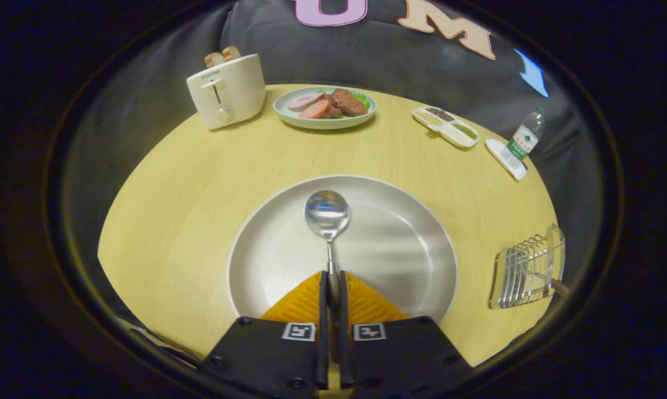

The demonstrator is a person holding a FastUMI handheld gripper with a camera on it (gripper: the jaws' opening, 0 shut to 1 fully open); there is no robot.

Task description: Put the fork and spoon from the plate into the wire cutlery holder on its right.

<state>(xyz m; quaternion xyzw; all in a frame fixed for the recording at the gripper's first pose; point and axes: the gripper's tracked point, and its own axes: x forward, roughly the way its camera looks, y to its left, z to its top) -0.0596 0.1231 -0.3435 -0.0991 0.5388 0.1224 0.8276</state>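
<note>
A metal spoon sticks out ahead of my gripper, bowl forward, over the middle of a large white plate. Both fingers press on the spoon's handle, so the gripper is shut on it. The wire cutlery holder stands on the table to the right of the plate, and a handle pokes out of it on its right side. Whether the spoon touches the plate I cannot tell.
On the round wooden table beyond the plate stand a cream toaster with toast, a plate of meat and greens, a divided snack tray and a water bottle on a white coaster.
</note>
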